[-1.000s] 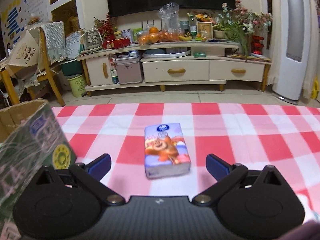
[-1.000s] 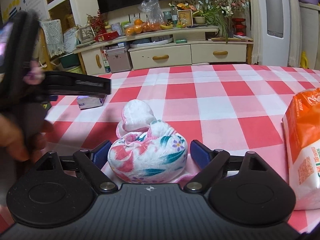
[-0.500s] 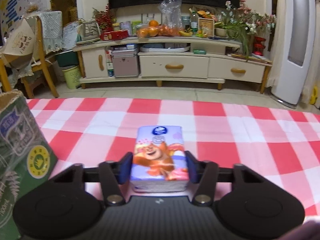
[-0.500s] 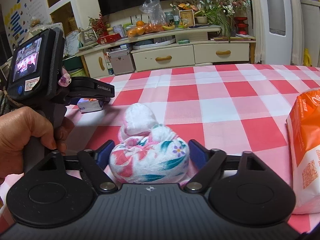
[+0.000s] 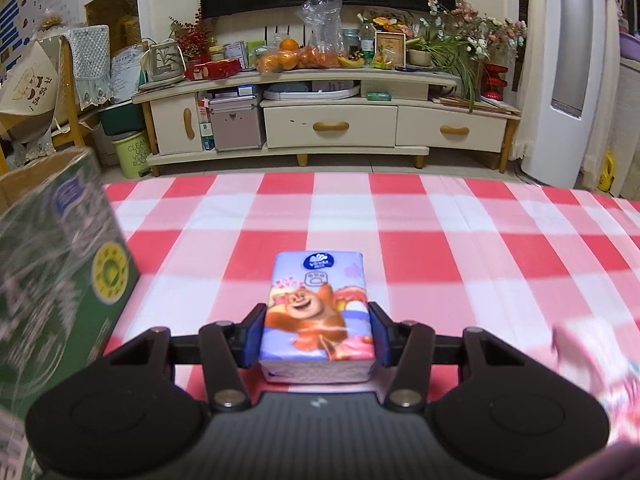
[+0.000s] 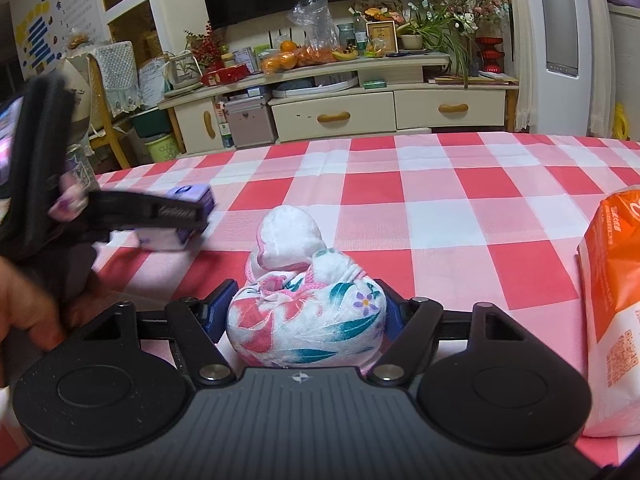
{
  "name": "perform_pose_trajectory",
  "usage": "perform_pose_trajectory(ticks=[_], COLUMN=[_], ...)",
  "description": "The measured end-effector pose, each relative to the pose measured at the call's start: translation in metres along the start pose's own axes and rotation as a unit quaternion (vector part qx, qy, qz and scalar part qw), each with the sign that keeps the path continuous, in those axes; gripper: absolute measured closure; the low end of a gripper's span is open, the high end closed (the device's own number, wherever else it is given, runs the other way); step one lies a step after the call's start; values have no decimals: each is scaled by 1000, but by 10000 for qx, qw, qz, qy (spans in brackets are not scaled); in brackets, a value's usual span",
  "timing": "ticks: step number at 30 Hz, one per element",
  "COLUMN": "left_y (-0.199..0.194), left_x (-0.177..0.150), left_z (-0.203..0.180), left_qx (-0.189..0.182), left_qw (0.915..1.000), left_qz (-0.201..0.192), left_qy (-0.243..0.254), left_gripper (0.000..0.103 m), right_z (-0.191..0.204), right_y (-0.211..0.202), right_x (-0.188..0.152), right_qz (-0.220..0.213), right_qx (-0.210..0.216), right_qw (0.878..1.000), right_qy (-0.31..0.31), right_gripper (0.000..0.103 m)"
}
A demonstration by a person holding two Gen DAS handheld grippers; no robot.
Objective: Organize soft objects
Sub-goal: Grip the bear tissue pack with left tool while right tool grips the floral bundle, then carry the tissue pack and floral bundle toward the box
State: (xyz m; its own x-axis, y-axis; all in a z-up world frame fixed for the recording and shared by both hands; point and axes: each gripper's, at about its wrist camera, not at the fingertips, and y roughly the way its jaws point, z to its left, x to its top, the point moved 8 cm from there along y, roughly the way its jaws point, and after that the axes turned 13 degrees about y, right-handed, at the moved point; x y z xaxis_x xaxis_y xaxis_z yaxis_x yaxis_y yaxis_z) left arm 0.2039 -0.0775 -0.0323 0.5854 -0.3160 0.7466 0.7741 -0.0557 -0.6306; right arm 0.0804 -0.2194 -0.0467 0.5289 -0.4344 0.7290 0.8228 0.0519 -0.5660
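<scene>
The left tool [image 5: 316, 334] is clamping both pads against the sides of the cartoon-bear tissue pack [image 5: 317, 316], which appears raised just over the checked table [image 5: 460, 236]; a green carton [image 5: 60, 280] is standing close on its left. That looks like the carry step, probably toward that carton.

The right tool [image 6: 306, 316] is pressing its pads on the knotted floral cloth bundle [image 6: 308, 318], which is sitting on the table beside an orange tissue bag [image 6: 616, 312]. Lifting it comes next.
</scene>
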Motion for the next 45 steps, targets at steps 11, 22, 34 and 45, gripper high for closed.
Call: perform_pose_trajectory(ticks=[11,22,34,45], left_y=[-46,-84,-103,-130], left_x=[-37,-65,-80,-72], left_z=[-6,-27,-25,-11], left_qx=[-195,-477,-551,-566], left_qw=[9996,9978,9968,9959], left_qz=[48,82,-34,-291], left_qy=[187,461,576,646], left_gripper=[52,52,52,52], right_z=[-11,-9,-19,-21], right_y=[-5,-13,-25,-45], right_x=[2,-4,-11,-28], right_qz=[-88,-132,-317,-265], right_qx=[-141,-227,-527,-721], right_qw=[9998,9997,9979,9959], right_qy=[89,30,208,483], right_gripper=[15,15,15,15])
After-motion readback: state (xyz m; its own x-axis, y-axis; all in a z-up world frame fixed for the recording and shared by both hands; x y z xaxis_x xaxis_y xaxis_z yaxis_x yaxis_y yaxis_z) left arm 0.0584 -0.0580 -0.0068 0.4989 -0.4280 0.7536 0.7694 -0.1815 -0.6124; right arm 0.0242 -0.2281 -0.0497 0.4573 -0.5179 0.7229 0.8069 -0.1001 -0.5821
